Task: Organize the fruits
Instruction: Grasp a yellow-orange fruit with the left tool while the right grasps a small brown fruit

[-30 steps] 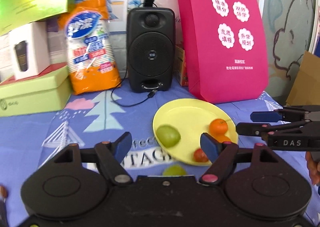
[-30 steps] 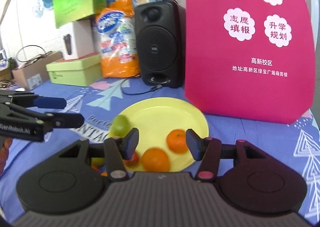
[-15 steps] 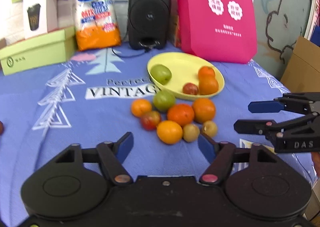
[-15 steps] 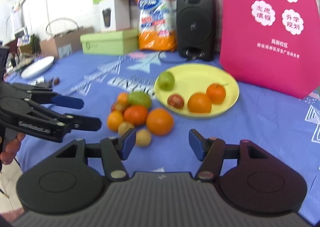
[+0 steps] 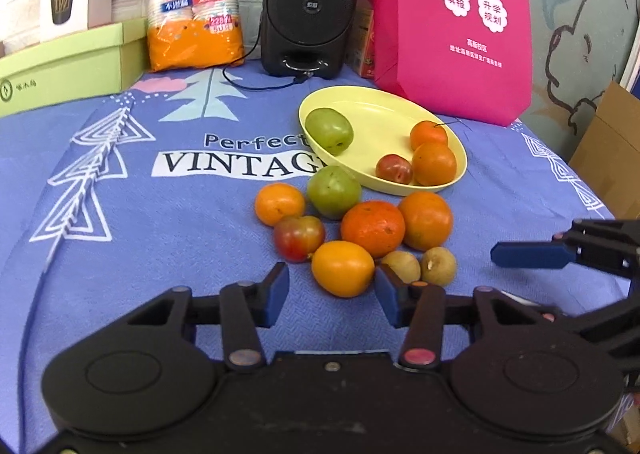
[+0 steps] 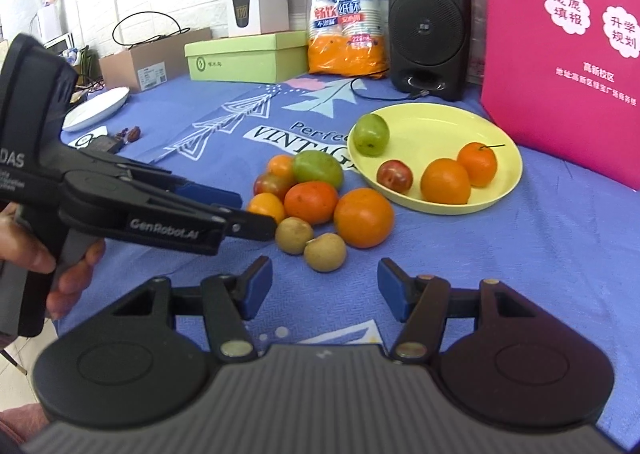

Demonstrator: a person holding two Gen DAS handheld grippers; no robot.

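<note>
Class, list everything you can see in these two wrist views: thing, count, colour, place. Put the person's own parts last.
Plate: one, yellow, on the cloth, holding four fruits.
Green fruit: one on the plate.
Loose fruits: eight, orange, green, red and brown, clustered before the plate.
Tablecloth: one, blue, printed.
Speaker: one, black, at the back.
Bag: one, pink, right of the speaker.
Paper-cup pack: one, orange, left of the speaker.
Box: one, green, far left.
White plate: one, far left edge.
Left tongs: closing, nothing gripped.
Right tongs: open, empty.
Hand: one, holding the left tongs.
</note>
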